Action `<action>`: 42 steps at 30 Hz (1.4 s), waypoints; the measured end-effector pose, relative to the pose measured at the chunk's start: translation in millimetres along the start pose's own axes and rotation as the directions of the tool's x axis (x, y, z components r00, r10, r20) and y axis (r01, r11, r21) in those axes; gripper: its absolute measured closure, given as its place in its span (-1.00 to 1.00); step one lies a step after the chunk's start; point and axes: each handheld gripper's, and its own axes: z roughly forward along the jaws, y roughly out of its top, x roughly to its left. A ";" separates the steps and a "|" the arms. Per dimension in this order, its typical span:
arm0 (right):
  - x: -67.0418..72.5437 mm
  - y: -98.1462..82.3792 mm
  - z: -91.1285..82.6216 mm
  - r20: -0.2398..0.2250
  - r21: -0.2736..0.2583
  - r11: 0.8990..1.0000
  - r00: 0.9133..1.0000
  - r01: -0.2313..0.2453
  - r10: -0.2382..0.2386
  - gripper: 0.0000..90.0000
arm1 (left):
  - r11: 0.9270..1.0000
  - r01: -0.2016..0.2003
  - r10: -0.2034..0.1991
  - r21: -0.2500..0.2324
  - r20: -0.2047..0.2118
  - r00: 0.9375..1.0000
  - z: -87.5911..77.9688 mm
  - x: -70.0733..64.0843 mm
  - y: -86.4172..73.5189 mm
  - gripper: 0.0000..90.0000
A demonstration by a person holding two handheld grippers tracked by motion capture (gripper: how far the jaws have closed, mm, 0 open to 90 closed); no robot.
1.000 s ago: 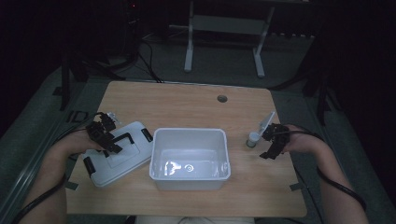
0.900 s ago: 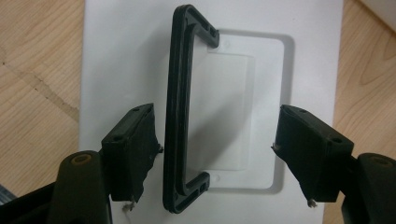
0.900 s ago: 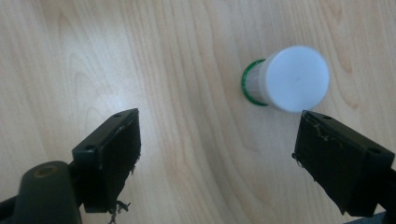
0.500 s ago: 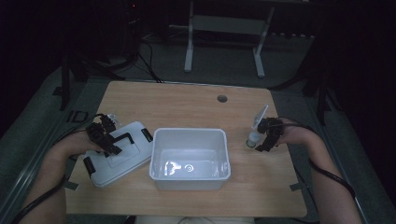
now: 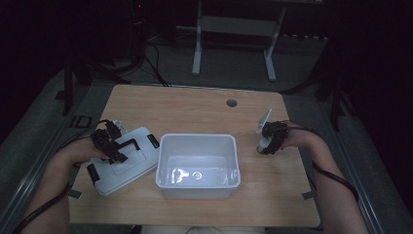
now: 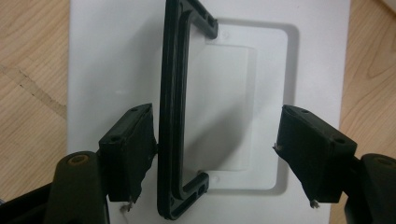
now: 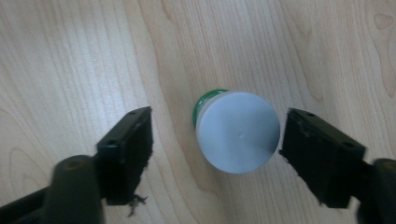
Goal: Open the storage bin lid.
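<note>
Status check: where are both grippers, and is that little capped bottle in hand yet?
Right gripper closing around capped bottle, fingers not yet gripping. Left gripper open over lid handle. Nothing in the way.

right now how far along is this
Done: the lid is off, lying beside the open bin. In hand: the right claw has just been closing around the bottle, not yet gripping; the left claw straddles the lid's handle. Left: bottle into the bin, which holds nothing so far.

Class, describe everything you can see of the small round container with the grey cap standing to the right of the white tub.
The small round container stands upright on the light wooden table, right of the white plastic tub and apart from it. Its flat, round, pale grey cap faces up; a green band shows just beneath the cap. The right gripper brackets it: its jaws have just been closing, one pad about touching the cap, the other with a clear gap.
</note>
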 end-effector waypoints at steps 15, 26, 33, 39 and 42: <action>-1.1 8.4 8.9 0.046 0.066 0.998 0.999 -0.001 -0.002 -0.08 | 1.000 0.002 -0.002 -0.002 0.009 1.000 4.0 -0.6 2.0 -0.37; 2.1 10.9 2.1 0.025 0.086 0.995 0.999 0.043 -0.046 0.11 | 1.000 -0.001 0.001 -0.007 0.004 1.000 -0.5 -1.3 2.0 -0.37; 10.6 11.3 -14.6 0.000 0.092 0.995 0.999 0.046 -0.046 0.11 | 1.000 -0.020 0.020 -0.004 0.000 1.000 -3.4 -3.9 4.0 -0.37; 20.0 12.6 -31.7 -0.029 0.064 0.997 0.999 0.047 -0.046 0.11 | 1.000 -0.021 0.021 -0.015 -0.002 1.000 -6.7 -6.4 5.1 -0.37; 27.7 14.5 -40.4 -0.045 0.062 0.996 0.997 0.062 -0.059 0.11 | 1.000 -0.028 0.028 -0.011 -0.003 1.000 -7.6 -7.3 5.4 -0.37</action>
